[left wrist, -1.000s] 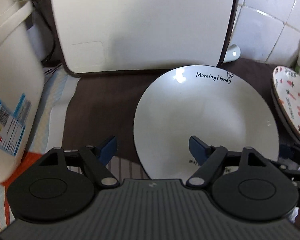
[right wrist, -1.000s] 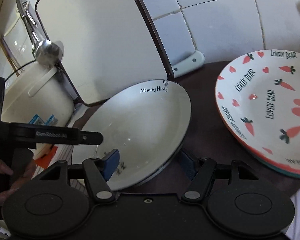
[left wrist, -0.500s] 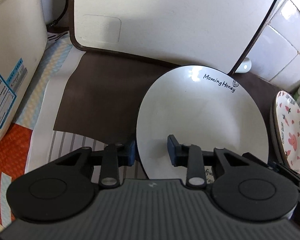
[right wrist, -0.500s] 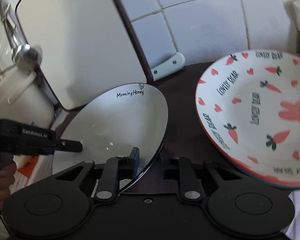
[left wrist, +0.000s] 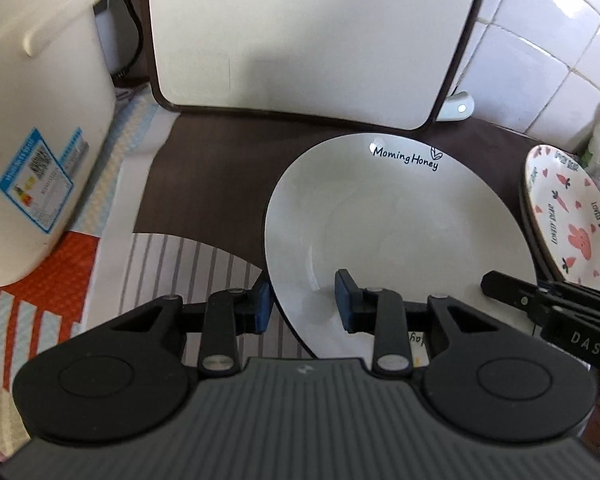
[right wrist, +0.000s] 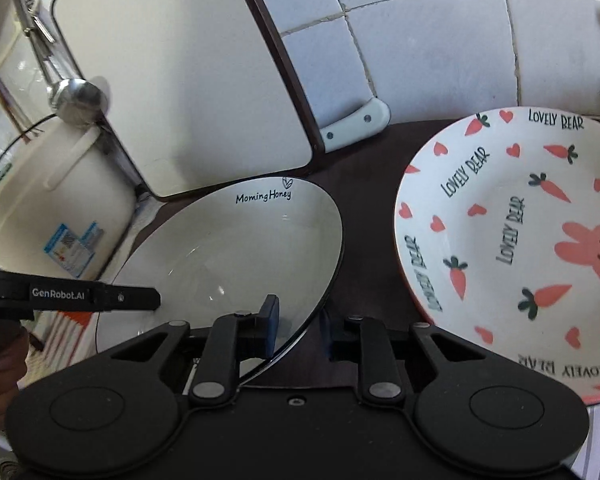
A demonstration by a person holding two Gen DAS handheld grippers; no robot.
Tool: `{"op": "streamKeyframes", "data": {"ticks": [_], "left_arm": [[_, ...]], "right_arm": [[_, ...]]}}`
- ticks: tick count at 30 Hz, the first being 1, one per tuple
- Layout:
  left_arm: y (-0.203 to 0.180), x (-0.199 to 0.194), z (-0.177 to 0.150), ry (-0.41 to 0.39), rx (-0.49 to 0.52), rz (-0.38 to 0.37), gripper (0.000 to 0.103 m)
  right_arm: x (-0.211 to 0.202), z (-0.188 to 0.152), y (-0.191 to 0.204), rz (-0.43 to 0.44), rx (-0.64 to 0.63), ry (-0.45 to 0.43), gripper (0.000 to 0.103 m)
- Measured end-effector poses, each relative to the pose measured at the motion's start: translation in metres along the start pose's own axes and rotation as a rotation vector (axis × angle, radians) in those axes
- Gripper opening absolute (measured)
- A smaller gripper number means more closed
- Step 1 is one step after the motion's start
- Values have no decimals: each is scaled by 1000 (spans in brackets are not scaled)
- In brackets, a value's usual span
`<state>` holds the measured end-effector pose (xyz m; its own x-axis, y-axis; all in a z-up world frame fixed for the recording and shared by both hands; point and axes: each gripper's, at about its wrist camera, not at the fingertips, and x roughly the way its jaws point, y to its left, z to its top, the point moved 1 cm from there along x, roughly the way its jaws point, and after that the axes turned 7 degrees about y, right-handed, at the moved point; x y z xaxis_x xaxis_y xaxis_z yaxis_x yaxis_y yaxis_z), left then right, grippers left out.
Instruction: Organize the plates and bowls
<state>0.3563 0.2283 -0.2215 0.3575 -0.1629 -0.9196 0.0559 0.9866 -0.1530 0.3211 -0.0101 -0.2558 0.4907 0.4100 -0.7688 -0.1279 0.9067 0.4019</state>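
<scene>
A white plate marked "Morning Honey" lies on a dark brown mat; it also shows in the right wrist view. My left gripper is shut on the plate's near left rim, one blue pad above it, one under. My right gripper is shut on the same plate's near right rim. A rabbit-and-carrot plate marked "Lovely Bear" sits to the right, and shows at the right edge of the left wrist view.
A large white board leans on the tiled wall behind. A white rice cooker stands at the left on striped cloths. A ladle hangs at the left. A knife handle pokes out behind the board.
Both grippers have closed from wide open onto the white plate's rim and have moved in closer to it. The plate looks slightly lifted at its near edge.
</scene>
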Motion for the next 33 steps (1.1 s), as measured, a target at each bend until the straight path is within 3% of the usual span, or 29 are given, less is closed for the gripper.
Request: {"op": "streamKeyframes", "data": {"ticks": [7, 16, 22, 33], "left_arm": [[-19, -44, 1, -52, 53, -7, 30], [-74, -87, 8, -98, 158, -48, 30], [-116, -82, 12, -103, 212, -112, 30], [-180, -38, 28, -33, 240, -215, 30]], "right_arm": [[-34, -7, -1, 68, 17, -47, 27], [-102, -3, -15, 59, 41, -169, 27], [-145, -1, -40, 15, 45, -246, 27], [-173, 1, -110, -52, 89, -261, 27]]}}
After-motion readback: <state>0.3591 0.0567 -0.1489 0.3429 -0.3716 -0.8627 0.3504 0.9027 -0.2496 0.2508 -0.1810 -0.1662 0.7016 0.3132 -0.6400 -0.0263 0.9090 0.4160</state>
